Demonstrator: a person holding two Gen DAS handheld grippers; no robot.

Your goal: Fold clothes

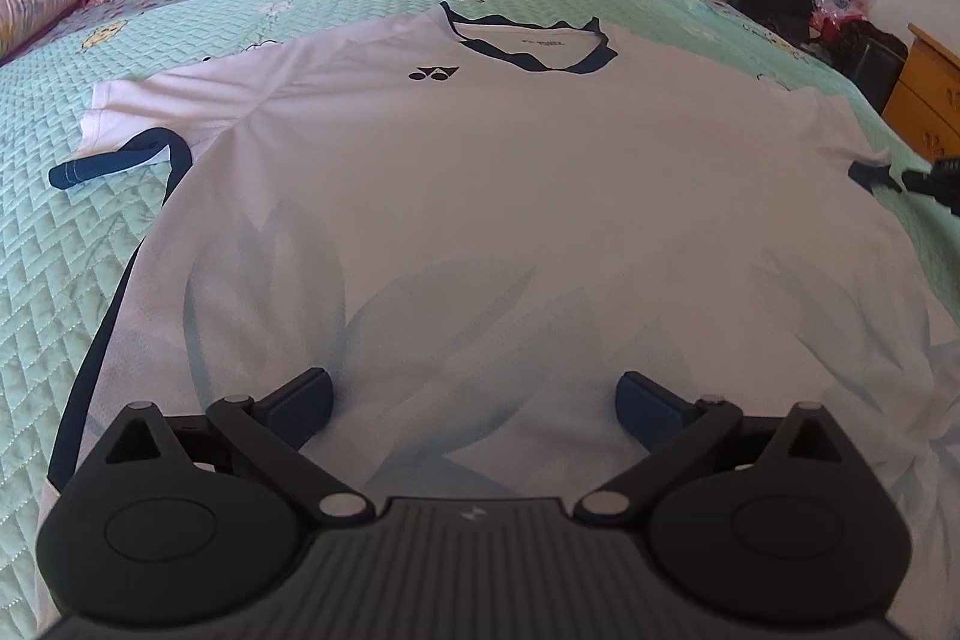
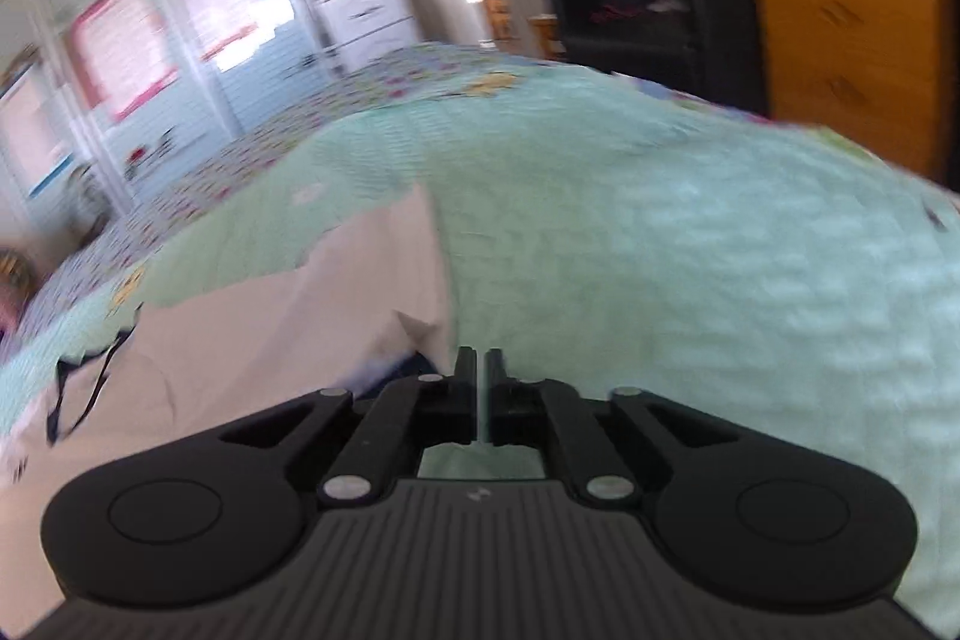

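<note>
Left wrist view: shirt (image 1: 510,196) lies flat, front up, on the bed (image 1: 60,232), collar at the far end, long axis running away from the left gripper (image 1: 474,403). Its fingers stand wide apart above the hem, holding nothing.

Right wrist view (blurred): right gripper (image 2: 478,370) sits at the shirt's (image 2: 270,340) right edge, fingers almost together. Whether cloth is pinched cannot be told. The right sleeve is nearer this gripper.
</note>
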